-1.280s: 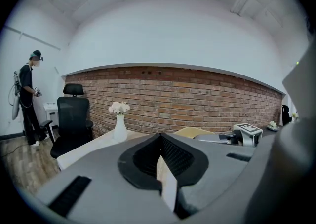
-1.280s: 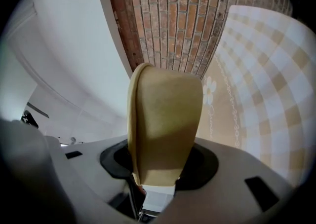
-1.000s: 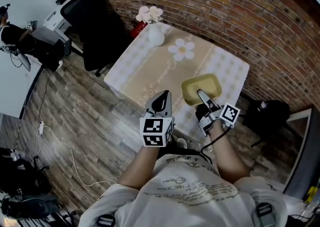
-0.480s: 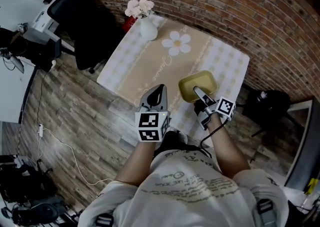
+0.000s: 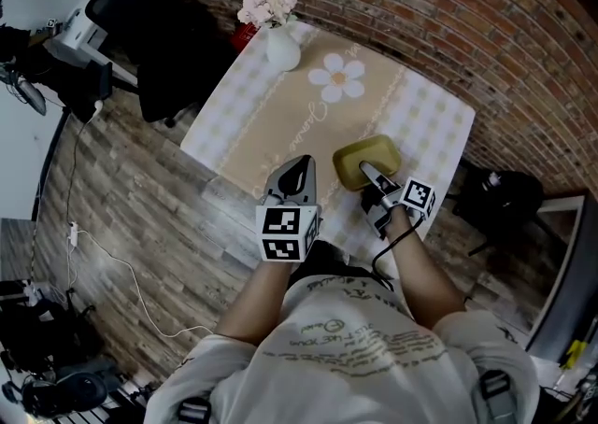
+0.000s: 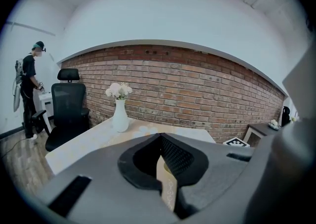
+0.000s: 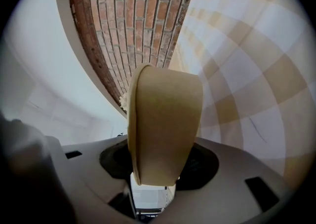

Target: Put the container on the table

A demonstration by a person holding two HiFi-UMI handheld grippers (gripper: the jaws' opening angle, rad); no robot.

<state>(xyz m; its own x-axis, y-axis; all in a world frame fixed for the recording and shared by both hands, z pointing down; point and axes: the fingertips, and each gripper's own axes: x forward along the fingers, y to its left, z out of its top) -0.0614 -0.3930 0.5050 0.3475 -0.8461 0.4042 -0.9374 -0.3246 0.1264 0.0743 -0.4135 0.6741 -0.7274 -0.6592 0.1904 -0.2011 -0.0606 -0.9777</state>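
Observation:
A shallow yellow container (image 5: 371, 157) hangs over the near right part of the table (image 5: 308, 123), which wears a beige and white checked cloth. My right gripper (image 5: 366, 171) is shut on the container's near wall, one jaw inside and one outside. In the right gripper view the container (image 7: 165, 119) fills the middle between the jaws (image 7: 157, 171), with the cloth (image 7: 247, 70) to its right. Whether its base touches the cloth I cannot tell. My left gripper (image 5: 301, 163) hovers over the table's near edge, left of the container, shut and holding nothing (image 6: 160, 161).
A white vase of flowers (image 5: 281, 45) stands at the table's far left corner. A black office chair (image 5: 173, 30) sits left of the table. A brick wall runs behind it. A person (image 6: 28, 94) stands far left by a desk. Cables lie on the wooden floor (image 5: 103, 254).
Both grippers have sunk a little toward the table, the right one carrying the container down with it. The right grip is unchanged and the left jaws stay shut.

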